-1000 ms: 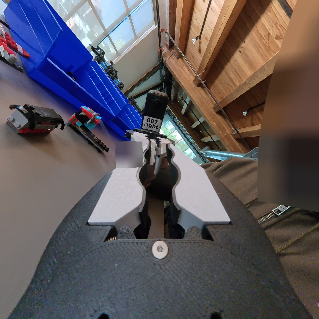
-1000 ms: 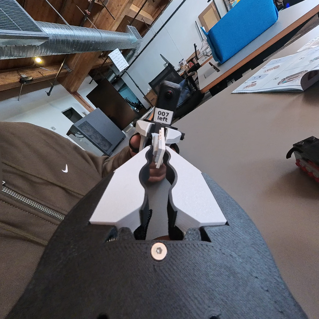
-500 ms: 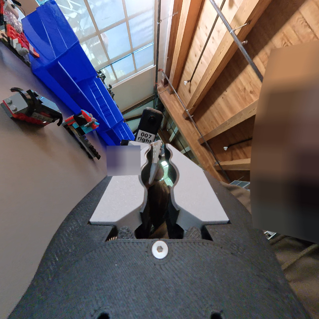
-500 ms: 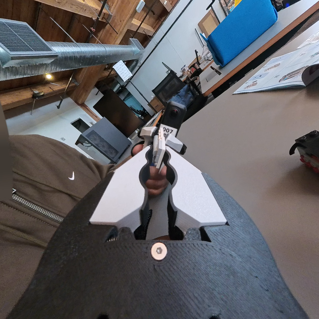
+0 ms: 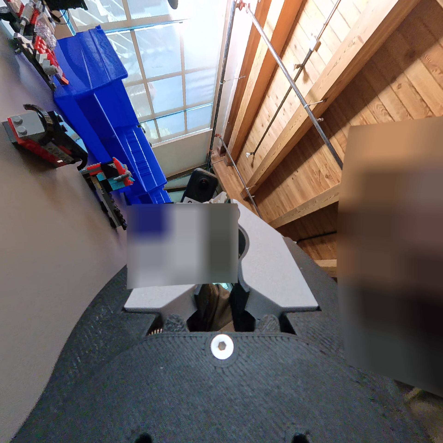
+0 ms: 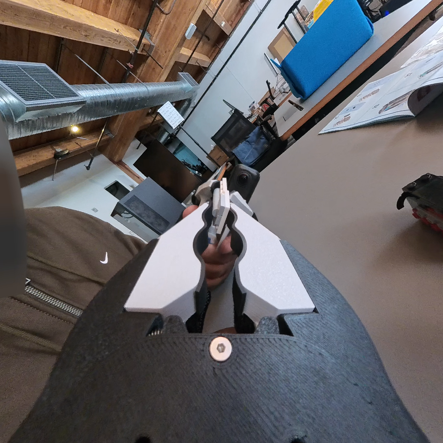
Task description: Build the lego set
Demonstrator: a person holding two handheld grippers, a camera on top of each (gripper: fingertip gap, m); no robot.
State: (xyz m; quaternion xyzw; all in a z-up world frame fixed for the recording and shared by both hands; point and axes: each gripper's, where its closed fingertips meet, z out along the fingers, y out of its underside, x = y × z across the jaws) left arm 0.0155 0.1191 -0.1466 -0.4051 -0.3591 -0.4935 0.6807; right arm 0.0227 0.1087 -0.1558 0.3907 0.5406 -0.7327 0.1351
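Right tongs (image 6: 221, 211) still pinching white brick piece (image 6: 223, 203), tilted upward since (left's tips blurred, unclear).

The right gripper (image 6: 220, 215) is pointing at the left gripper (image 6: 224, 191), jaws nearly together and pinching a white brick piece (image 6: 221, 211). The left gripper's fingertips are lying hidden behind a blur.

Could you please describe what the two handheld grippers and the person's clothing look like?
Each gripper, left and right, has a black ribbed printed body, one silver hex screw and two pale grey fingers with wavy inner edges. Each carries a black camera. The person wears an olive-brown zipped jacket.
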